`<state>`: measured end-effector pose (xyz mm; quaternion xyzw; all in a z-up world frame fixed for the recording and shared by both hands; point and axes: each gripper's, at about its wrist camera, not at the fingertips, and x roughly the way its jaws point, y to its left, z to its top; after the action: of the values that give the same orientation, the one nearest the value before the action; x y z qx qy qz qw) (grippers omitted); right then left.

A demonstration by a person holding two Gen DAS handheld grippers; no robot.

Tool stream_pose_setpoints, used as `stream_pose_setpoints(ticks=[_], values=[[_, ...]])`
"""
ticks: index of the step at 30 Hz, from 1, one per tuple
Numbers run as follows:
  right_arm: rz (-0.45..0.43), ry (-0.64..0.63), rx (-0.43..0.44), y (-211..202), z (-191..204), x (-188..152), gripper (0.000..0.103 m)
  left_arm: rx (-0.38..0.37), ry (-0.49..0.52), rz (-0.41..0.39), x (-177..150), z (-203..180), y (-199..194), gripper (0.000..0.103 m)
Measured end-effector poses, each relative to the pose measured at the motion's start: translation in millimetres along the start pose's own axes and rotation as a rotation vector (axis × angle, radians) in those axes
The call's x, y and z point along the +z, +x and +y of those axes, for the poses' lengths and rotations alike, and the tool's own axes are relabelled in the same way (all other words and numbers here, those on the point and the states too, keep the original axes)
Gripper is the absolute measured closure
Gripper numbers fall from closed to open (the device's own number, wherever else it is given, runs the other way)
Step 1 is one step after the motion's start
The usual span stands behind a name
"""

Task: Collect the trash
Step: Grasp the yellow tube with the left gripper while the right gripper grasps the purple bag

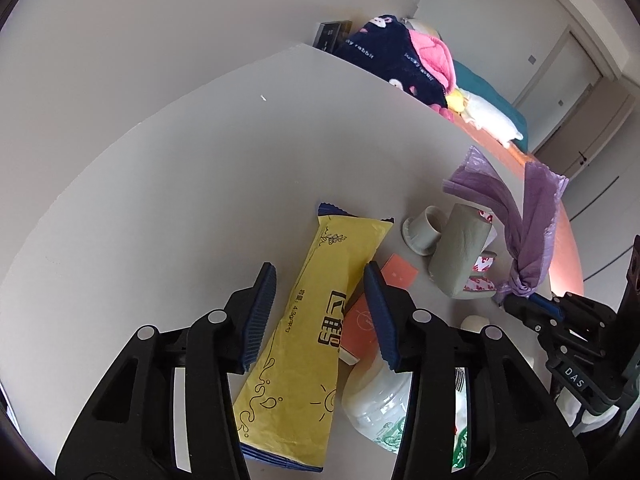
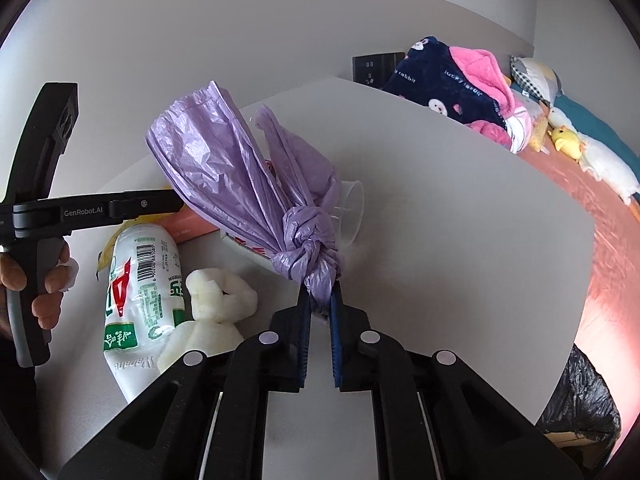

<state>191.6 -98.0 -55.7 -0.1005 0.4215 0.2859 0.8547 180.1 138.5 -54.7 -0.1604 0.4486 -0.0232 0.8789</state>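
The yellow wrapper [image 1: 304,344] is seen lying on the table [image 1: 180,208] between the wide-apart jaws of the left gripper [image 1: 318,318], long side pointing ahead, while the right gripper [image 2: 320,300] is clamped on the purple bag [image 2: 248,184].

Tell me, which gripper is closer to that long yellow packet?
Left. The left gripper is open with the yellow packet lying between its fingers. The right gripper is off to the side, shut on a knotted purple bag.
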Motion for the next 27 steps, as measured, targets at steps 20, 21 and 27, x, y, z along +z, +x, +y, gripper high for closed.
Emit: stream_pose_setpoints(ticks=[20,21,27], values=[[-0.038,0.09,0.037,-26,-9,-10,0.093,0.104,0.064,-0.048,-7,-10,-13,0.081],[-0.041,0.094,0.038,-28,-10,-10,0.093,0.098,0.058,-0.059,-8,-11,-18,0.081],[-0.06,0.123,0.049,-44,-15,-14,0.093,0.058,0.045,-0.118,-13,-15,-50,0.081]])
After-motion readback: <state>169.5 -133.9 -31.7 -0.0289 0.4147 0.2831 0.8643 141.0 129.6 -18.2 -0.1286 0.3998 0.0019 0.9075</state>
